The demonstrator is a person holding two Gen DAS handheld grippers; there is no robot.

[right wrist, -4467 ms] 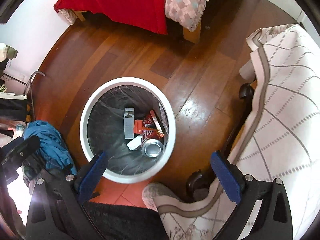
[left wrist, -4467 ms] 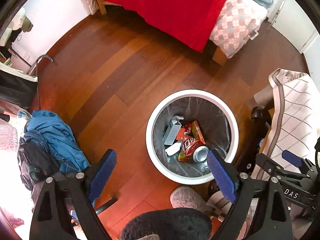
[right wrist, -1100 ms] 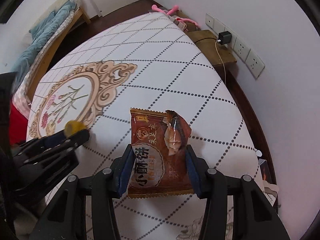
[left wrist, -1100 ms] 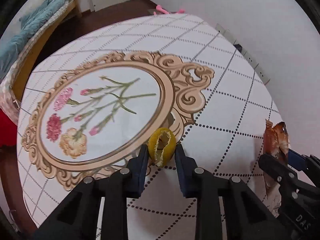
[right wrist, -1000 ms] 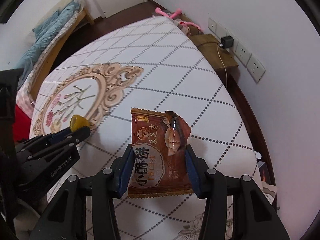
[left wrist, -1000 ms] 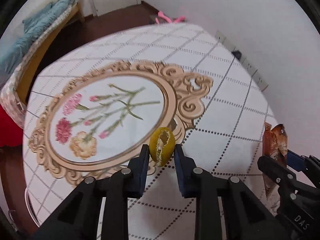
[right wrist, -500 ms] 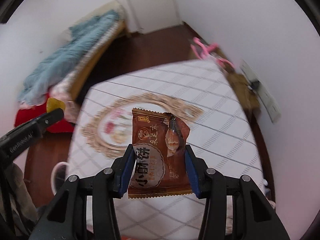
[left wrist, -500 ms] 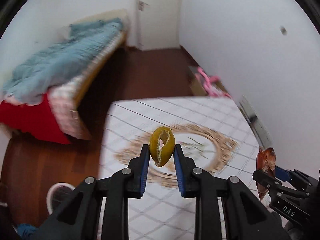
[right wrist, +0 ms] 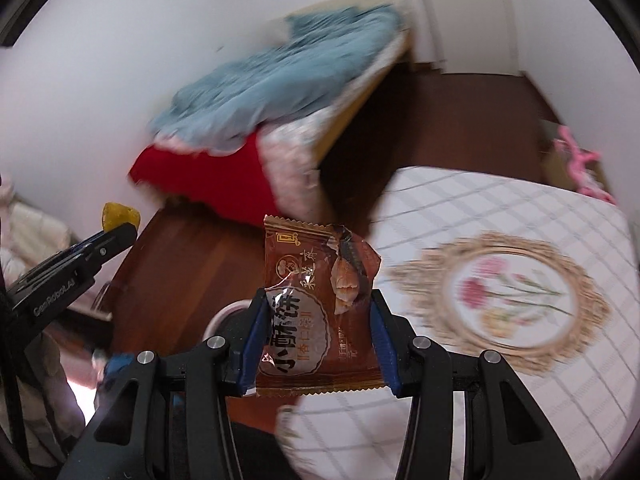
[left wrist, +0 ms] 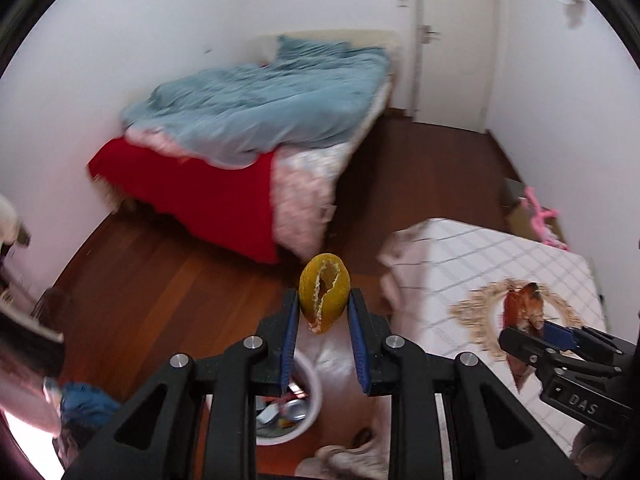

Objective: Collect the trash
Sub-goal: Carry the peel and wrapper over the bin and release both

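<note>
My left gripper (left wrist: 323,312) is shut on a yellow citrus peel (left wrist: 324,291) and holds it in the air over the wooden floor. The white trash bin (left wrist: 310,404), with trash inside, shows below, partly hidden behind the left fingers. My right gripper (right wrist: 318,320) is shut on a brown snack wrapper (right wrist: 316,312), held up beside the table. The right gripper with the wrapper (left wrist: 524,308) also shows at the right of the left wrist view. The left gripper and peel (right wrist: 118,214) show at the left of the right wrist view. A bit of the bin's rim (right wrist: 224,314) shows behind the right fingers.
A table with a white flowered cloth (right wrist: 520,248) stands to the right. A bed with blue and red covers (left wrist: 256,132) stands across the wooden floor (left wrist: 160,280). Blue clothes (left wrist: 86,404) lie left of the bin. A slipper (left wrist: 348,460) is near the bottom.
Both grippers have lifted their trash off the table and swung left toward the floor. The bed has come into full view, and the bin now shows under the left gripper.
</note>
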